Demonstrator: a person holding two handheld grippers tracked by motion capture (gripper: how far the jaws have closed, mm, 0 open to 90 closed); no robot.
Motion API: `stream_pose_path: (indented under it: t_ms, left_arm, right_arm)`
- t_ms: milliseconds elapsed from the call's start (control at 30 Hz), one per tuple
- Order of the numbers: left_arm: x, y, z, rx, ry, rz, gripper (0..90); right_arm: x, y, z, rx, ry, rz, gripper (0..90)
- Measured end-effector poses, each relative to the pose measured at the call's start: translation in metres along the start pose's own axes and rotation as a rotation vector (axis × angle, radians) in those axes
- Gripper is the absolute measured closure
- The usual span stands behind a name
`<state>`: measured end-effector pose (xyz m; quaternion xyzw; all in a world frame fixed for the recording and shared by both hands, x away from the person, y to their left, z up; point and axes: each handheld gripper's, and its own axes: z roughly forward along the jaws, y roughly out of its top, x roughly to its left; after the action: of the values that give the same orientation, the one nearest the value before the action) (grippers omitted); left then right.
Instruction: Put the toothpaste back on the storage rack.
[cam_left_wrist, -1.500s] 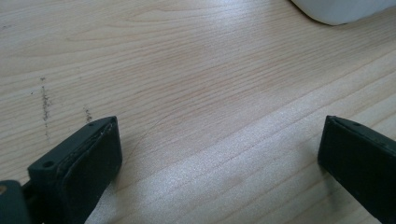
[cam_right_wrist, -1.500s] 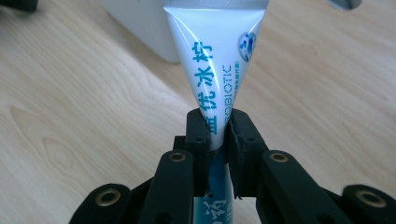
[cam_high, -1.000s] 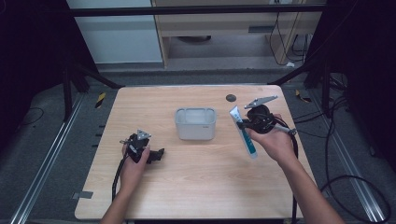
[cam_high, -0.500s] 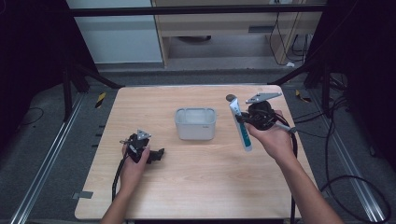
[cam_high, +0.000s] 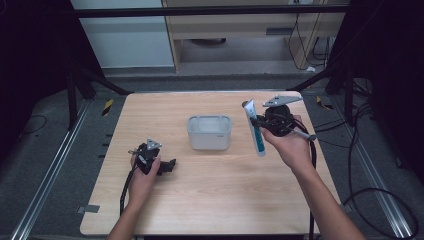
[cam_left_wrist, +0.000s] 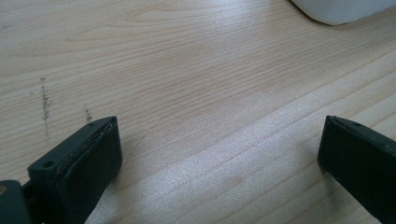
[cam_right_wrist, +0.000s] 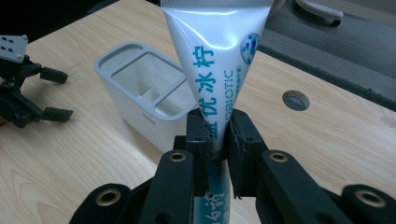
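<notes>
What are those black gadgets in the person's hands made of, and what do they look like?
Both are black tongs with two blocky jaws. The right tongs have brass-coloured rivets on the arms and a grey three-cornered plate on top. The left tongs carry a smaller grey plate. A black cable trails from each. The forearms are bare, no sleeves.

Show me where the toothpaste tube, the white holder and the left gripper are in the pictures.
toothpaste tube (cam_right_wrist: 212, 56), right gripper view, on its printed white body.
white holder (cam_high: 209, 140), high view, on its front wall.
left gripper (cam_high: 171, 165), high view, between its open jaw tips.
</notes>
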<state>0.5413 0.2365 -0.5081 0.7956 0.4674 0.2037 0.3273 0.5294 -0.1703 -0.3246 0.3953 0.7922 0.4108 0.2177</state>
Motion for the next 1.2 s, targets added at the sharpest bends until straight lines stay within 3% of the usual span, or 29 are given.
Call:
stream_pose_path:
  t_ms: [333,1200]
  left_arm:
    - [0.000,0.000,0.000,0.000,0.000,0.000,0.0]
    - [0.000,0.000,0.000,0.000,0.000,0.000,0.0]
  right_arm:
    - [0.006,0.011,0.000,-0.050,-0.009,0.022,79.8]
    - [0.026,0.035,0.008,-0.128,-0.014,0.018,79.8]
